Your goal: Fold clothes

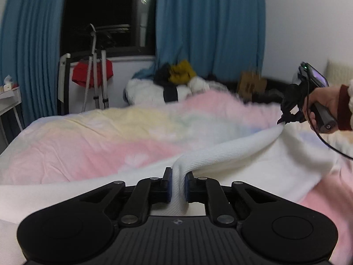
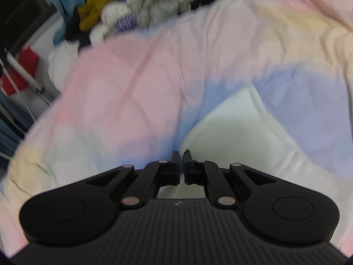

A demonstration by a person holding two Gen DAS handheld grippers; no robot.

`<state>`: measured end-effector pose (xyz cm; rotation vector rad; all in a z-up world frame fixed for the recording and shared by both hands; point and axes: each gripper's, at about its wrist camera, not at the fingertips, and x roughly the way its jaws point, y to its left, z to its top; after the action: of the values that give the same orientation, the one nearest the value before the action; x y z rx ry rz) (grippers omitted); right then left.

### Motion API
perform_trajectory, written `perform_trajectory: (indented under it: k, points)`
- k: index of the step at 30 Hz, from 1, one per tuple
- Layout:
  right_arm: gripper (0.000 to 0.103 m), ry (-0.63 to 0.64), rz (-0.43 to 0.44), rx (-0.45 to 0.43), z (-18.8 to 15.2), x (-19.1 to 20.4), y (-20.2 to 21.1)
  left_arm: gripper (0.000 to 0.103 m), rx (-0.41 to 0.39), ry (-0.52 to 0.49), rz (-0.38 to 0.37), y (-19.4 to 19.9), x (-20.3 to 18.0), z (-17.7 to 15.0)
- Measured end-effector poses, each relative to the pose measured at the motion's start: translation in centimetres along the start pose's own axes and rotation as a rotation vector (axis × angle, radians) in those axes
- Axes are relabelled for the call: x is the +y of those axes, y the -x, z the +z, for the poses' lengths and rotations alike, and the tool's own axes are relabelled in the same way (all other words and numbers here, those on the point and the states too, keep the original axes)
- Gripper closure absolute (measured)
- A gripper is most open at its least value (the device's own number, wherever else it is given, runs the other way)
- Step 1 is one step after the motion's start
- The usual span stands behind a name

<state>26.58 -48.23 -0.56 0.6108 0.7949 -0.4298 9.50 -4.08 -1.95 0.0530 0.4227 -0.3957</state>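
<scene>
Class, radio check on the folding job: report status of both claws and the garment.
Left claw shut on white ribbed garment. Right claw pinching its far end, lifted off the pastel quilt. Nothing in the way.

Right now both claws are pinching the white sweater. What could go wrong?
1. The left claw grips only a narrow bunched ridge of the white sweater; a hard pull might slip it free.
2. The right claw pinches just a small tip, so that end could drop.
3. The sweater lies on a soft pastel quilt; dragging it might wrinkle the fold or snag the quilt.
</scene>
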Motion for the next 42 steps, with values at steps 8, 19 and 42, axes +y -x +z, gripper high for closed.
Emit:
perform_trajectory:
  k: [8, 19, 42]
  points:
    - [0.098, 0.046, 0.491, -0.309, 5.4, 9.2, 16.5, 0.092, -0.190, 0.107, 0.031, 5.0, 2.5, 2.9]
    - [0.098, -0.199, 0.287, -0.301, -3.8, -6.8, 12.0, 0.091, 0.055, -0.189, -0.053, 2.7, -2.6, -1.3]
    - [0.095, -0.388, 0.223, -0.350, -9.5, -18.2, 12.4, 0.087, 0.199, -0.196, -0.081, 2.1, -4.6, -3.9]
